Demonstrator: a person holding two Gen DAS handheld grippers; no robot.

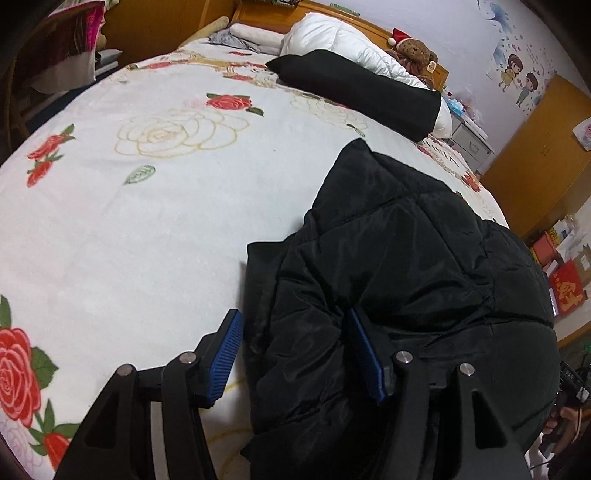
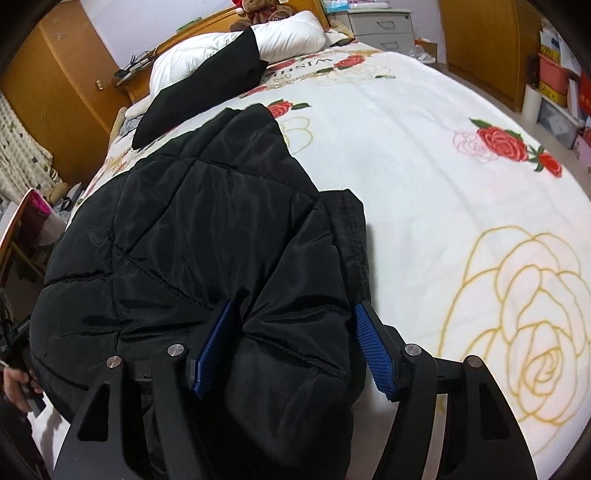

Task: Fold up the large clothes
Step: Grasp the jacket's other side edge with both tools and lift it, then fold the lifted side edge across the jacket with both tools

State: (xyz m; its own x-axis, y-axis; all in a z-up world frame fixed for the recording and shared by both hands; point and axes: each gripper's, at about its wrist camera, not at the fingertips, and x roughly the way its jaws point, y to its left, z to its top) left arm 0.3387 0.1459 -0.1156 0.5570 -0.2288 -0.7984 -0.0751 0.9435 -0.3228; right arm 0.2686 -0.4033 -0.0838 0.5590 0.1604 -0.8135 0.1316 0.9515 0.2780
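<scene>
A black quilted puffer jacket (image 1: 406, 266) lies bunched on the white rose-print bedspread (image 1: 147, 221); it also shows in the right wrist view (image 2: 207, 229). My left gripper (image 1: 295, 321) is open, its blue pads (image 1: 225, 358) straddling the jacket's left edge. My right gripper (image 2: 295, 314) is open, its blue pads (image 2: 376, 354) straddling the jacket's right edge fold. The fabric sits between the jaws of each gripper but is not pinched.
A black folded garment (image 1: 354, 92) lies over a white duvet (image 1: 347, 40) near the headboard. A teddy bear (image 1: 417, 51) sits at the head of the bed. Wooden wardrobes (image 1: 546, 155), a drawer unit (image 2: 384, 26) and boxes (image 2: 554, 81) surround the bed.
</scene>
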